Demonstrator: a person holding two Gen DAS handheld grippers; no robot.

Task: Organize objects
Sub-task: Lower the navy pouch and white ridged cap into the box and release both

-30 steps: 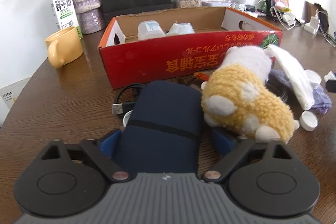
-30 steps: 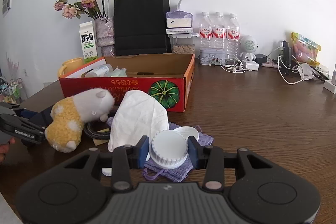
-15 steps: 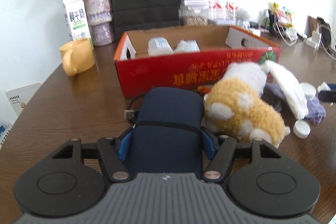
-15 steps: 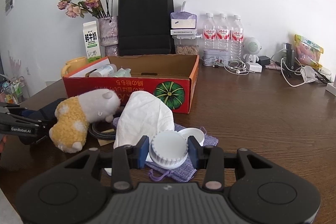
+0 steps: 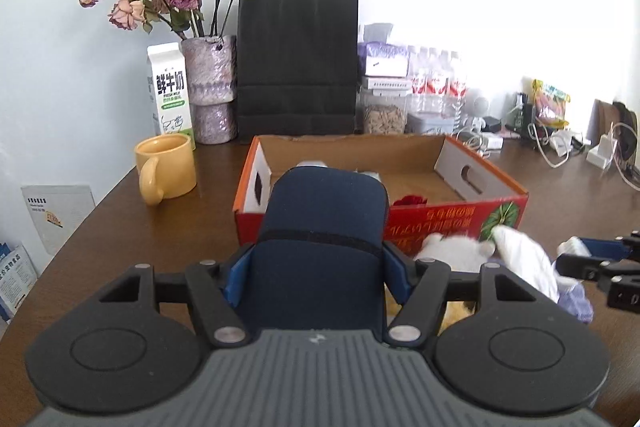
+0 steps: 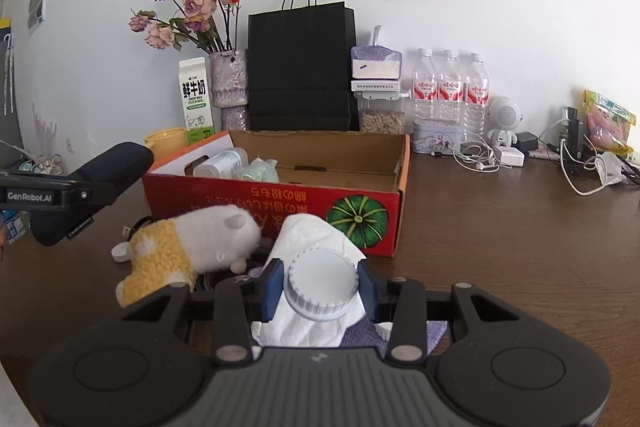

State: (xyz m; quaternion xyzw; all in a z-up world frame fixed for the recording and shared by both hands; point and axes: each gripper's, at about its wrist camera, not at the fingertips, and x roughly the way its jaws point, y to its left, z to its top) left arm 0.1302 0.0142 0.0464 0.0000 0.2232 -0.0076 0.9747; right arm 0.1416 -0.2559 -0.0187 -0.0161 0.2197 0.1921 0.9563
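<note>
left hand-held gripper (image 5: 318, 267): grips soft navy pouch (image 5: 322, 227) (rounded) | right hand-held gripper (image 6: 319, 287): clamps ribbed white lid (image 6: 322, 285)

The case (image 5: 320, 259) blocks much of the box (image 5: 472, 215) front and all but the tops of two things inside it. The plush (image 5: 456, 251) is mostly hidden behind the left gripper (image 5: 318, 273). The bottles (image 5: 436, 83) are washed out by glare. In the right view, the lid (image 6: 323, 285) covers part of the tissue (image 6: 304, 231), the purple cloth (image 6: 436, 329) barely peeks out, and the left gripper (image 6: 76, 199) is cut off at the frame's edge.
</note>
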